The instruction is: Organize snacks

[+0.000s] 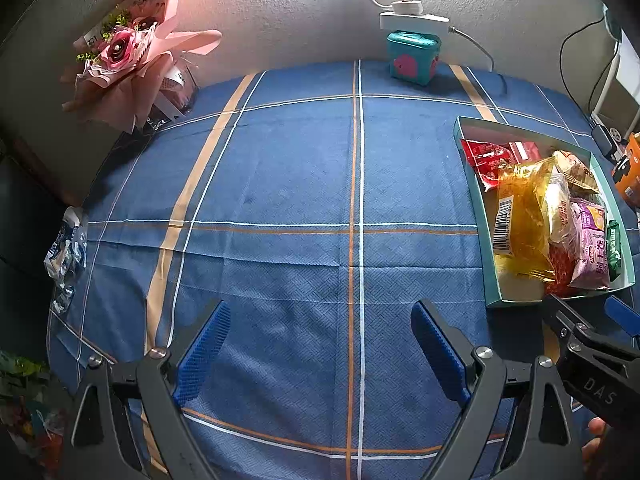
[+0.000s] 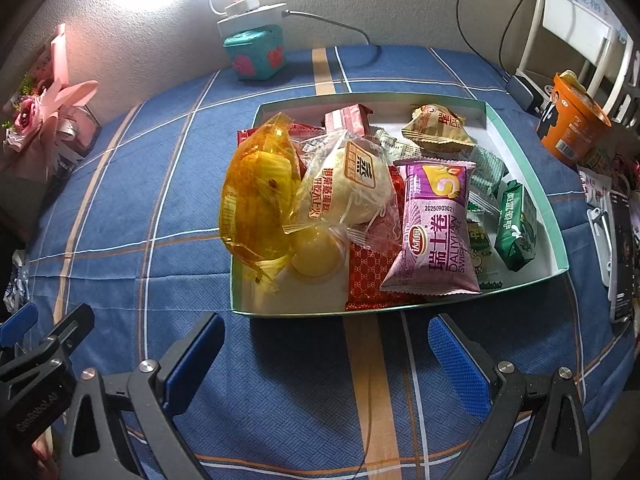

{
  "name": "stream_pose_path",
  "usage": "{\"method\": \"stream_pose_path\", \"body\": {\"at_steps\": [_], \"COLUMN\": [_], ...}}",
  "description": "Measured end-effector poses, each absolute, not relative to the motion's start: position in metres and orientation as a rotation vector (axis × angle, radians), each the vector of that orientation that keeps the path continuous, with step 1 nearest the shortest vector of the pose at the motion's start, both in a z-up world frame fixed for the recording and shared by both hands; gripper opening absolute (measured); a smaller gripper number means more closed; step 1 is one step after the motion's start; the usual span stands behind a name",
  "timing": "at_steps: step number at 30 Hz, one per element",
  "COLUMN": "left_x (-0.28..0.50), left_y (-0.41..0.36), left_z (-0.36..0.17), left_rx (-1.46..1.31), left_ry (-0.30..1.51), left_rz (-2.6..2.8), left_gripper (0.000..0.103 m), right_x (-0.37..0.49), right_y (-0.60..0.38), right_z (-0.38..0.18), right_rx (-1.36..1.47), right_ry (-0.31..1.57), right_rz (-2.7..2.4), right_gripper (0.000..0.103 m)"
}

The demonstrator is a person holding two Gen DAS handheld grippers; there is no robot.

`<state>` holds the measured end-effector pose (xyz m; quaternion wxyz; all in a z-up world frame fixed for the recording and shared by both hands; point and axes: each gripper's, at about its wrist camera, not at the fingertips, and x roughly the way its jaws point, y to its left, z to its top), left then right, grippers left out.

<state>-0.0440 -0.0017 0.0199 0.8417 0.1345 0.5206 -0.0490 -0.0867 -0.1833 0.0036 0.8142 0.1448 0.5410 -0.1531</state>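
Both grippers, left gripper (image 1: 320, 354) and right gripper (image 2: 326, 364), hover wide open and empty over the blue tablecloth (image 1: 280, 200). Snacks (image 2: 430, 224) sit piled in a shallow tray (image 2: 532, 184), apparently gathered there for sorting.

- Ahead of our right tongs: teal-rimmed tray (image 2: 520, 148), purple snack pack (image 2: 434, 232), amber-wrapped bun (image 2: 256, 196).
- Beneath our left tongs: blue tablecloth (image 1: 280, 184), orange-and-white check.
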Motion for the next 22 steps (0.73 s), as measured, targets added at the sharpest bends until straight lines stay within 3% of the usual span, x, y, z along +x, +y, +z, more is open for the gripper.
{"method": "stream_pose_path", "body": {"at_steps": [22], "left_x": [-0.0444], "left_y": [-0.0009], "left_z": [0.0233], "left_rx": [0.261], "left_ry": [1.086], "left_rz": [-0.12], "left_gripper": [0.092], "right_x": [-0.0865], "right_y": [-0.185], "right_z": [0.0018], "right_rx": [0.309], "right_ry": [1.159], "right_rz": [-0.328], "right_gripper": [0.103]}}
